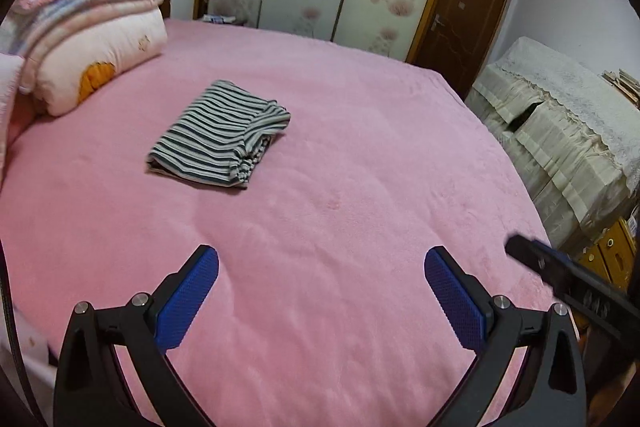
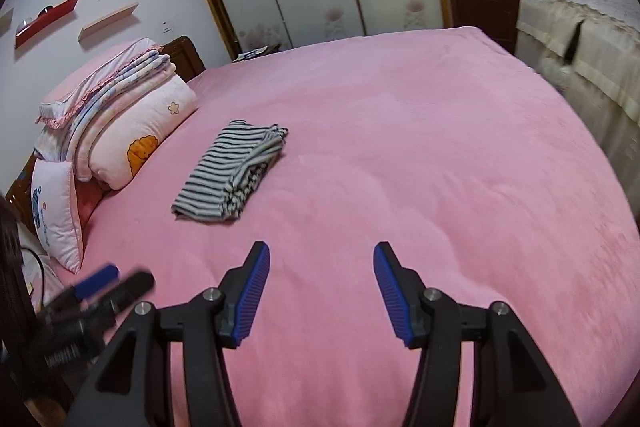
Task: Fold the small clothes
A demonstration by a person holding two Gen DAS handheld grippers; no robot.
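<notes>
A small garment of dark and pale striped knit cloth (image 1: 219, 134) (image 2: 232, 174) lies folded into a compact rectangle on the pink plush bedspread (image 1: 360, 187) (image 2: 400, 167), toward the head end of the bed and well in from its edges, with its loose bunched layers facing the foot end. No writing can be read on it.

Just beyond it, at the head of the bed, stands a stack of folded pink and pastel quilts (image 1: 92, 39) (image 2: 120, 119); its printed designs carry no legible lettering.

The left gripper (image 1: 321, 269), black with blue textured pads, hangs over bare bedspread near the front edge, jaws spread wide and holding nothing, well apart from the garment. The right gripper (image 2: 321, 269) hovers likewise near that edge, jaws parted and empty.
</notes>
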